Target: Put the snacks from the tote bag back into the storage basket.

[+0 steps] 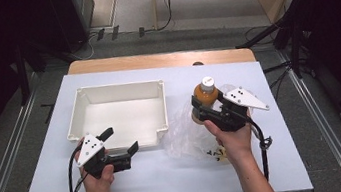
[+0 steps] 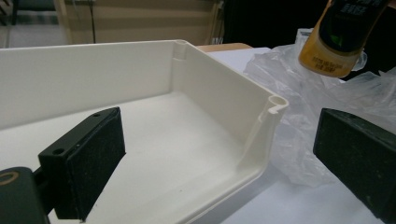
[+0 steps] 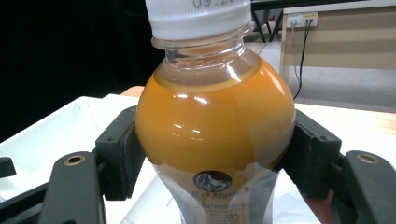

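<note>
A small bottle of orange drink (image 1: 205,94) with a white cap is held upright above a crumpled clear plastic bag (image 1: 186,134). My right gripper (image 1: 204,108) is shut on the bottle (image 3: 212,135), its black pads pressing both sides of the round belly. A white plastic bin (image 1: 121,114) sits left of the bag. My left gripper (image 1: 121,139) hovers at the bin's near right corner, its jaws wide open with nothing between them. In the left gripper view the bin's corner (image 2: 273,105) lies between the jaws, with the bag (image 2: 308,112) and the bottle's base (image 2: 338,37) beyond.
The work surface is a white sheet (image 1: 134,174) on a wooden table (image 1: 163,59). Something small and dark-and-yellow lies under the bag by the right hand (image 1: 219,153). Cables trail from both grippers toward the table's near edge.
</note>
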`<state>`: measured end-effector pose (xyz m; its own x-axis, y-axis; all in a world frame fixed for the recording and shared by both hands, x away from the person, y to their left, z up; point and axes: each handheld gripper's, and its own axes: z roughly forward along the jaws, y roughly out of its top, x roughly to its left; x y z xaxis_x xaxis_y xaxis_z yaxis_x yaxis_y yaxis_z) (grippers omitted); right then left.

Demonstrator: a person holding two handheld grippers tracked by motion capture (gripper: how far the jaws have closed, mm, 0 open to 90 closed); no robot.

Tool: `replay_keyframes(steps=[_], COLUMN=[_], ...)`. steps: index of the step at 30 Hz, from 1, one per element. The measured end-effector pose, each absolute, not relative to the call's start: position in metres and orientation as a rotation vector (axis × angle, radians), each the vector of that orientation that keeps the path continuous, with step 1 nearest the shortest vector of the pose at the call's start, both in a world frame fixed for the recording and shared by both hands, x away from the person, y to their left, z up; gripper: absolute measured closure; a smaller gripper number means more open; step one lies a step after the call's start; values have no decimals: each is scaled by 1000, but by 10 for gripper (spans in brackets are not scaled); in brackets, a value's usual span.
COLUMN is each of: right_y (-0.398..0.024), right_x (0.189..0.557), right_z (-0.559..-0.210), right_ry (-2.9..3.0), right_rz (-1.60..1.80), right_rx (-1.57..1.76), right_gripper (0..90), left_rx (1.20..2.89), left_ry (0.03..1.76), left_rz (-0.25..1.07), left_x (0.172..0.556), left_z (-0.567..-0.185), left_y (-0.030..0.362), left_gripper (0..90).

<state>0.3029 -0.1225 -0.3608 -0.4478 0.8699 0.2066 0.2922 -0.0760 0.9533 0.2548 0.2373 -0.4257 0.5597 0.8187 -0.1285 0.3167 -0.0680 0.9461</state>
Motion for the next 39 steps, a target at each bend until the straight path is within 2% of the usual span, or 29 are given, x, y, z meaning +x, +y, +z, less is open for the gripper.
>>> replay_keyframes(steps=[17, 39], right_y=[-111, -76], right_x=[314, 330], right_z=[-357, -352], right_ry=[1733, 1773], right_rz=[1543, 1542], right_rx=[1274, 1257], right_gripper=[308, 309], left_rx=[1652, 1622], left_ry=[1026, 1048], left_rz=[568, 587], left_x=[256, 259], left_z=[-432, -428], left_y=[259, 272], left_gripper=[23, 23])
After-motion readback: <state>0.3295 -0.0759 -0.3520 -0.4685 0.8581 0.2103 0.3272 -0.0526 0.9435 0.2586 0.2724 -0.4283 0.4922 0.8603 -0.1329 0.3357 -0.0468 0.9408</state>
